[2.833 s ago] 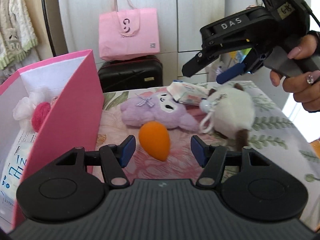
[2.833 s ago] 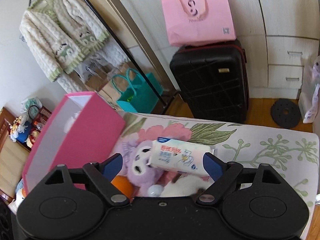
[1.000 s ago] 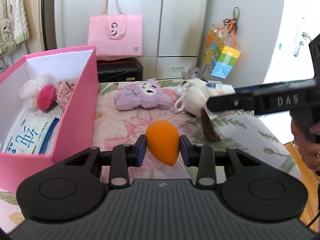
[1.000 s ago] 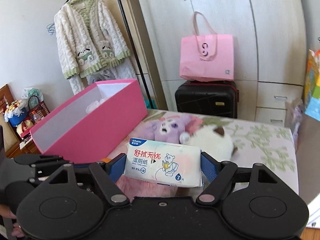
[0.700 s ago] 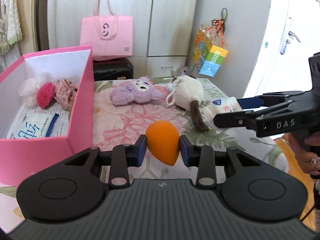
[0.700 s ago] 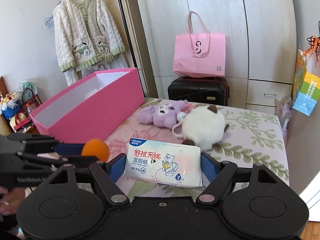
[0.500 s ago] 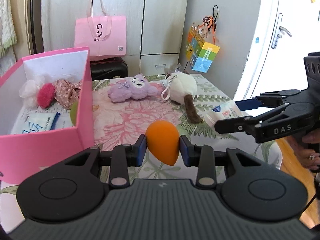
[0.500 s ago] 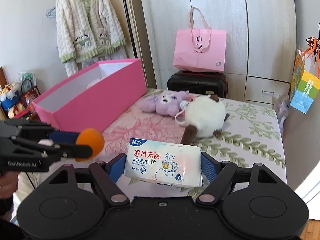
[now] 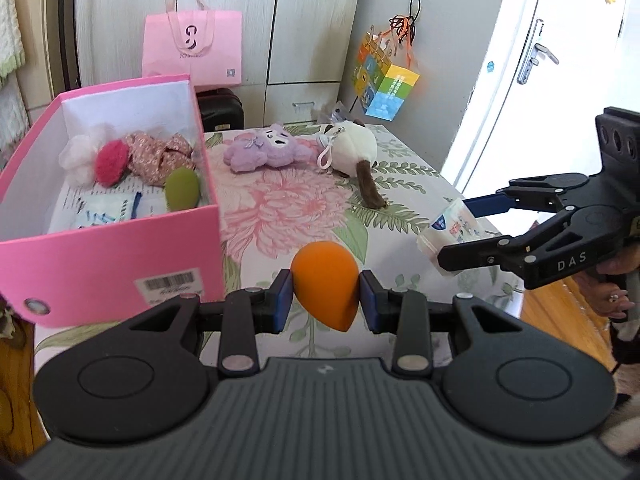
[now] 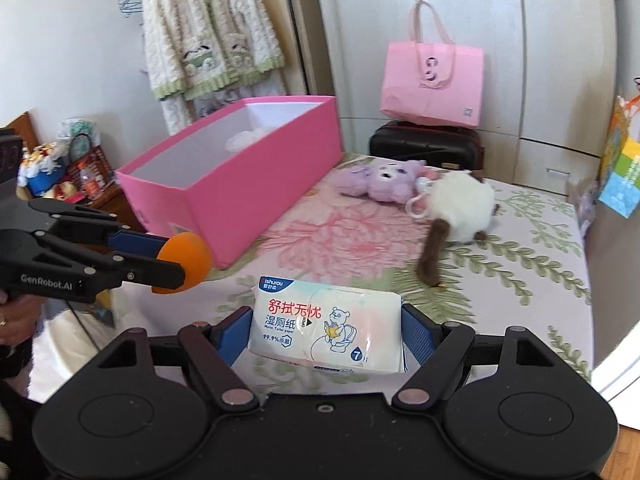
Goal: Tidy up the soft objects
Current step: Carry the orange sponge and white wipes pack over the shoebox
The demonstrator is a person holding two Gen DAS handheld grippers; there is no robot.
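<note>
An orange teardrop sponge (image 9: pixel 325 283), smooth and matte, is pinched between the blue pads of the left tongs (image 9: pixel 325 298), held in the air above the near edge of the desk, pointed end down. A soft, pillow-shaped wet-wipe pack (image 10: pixel 326 331) in glossy film, printed with a cartoon bear, is clamped across its width by the right tongs (image 10: pixel 326 334), also held off the surface near the desk's near edge. The desk is covered by a floral cloth (image 9: pixel 296 204) with pink blooms and green ferns. Along its left edge a rigid pink cardboard box (image 9: pixel 108 256) stands open; inside it are seen a green teardrop sponge (image 9: pixel 182 195), a fuzzy red pom (image 9: pixel 110 162), a white puff (image 9: pixel 78 154), a patterned fabric piece (image 9: pixel 154 156) and a flat wipe pack (image 9: pixel 106 210). Toward the far edge a purple plush (image 9: pixel 266 152) lies just beside a round white plush (image 9: pixel 354 150) with a brown tail.
</note>
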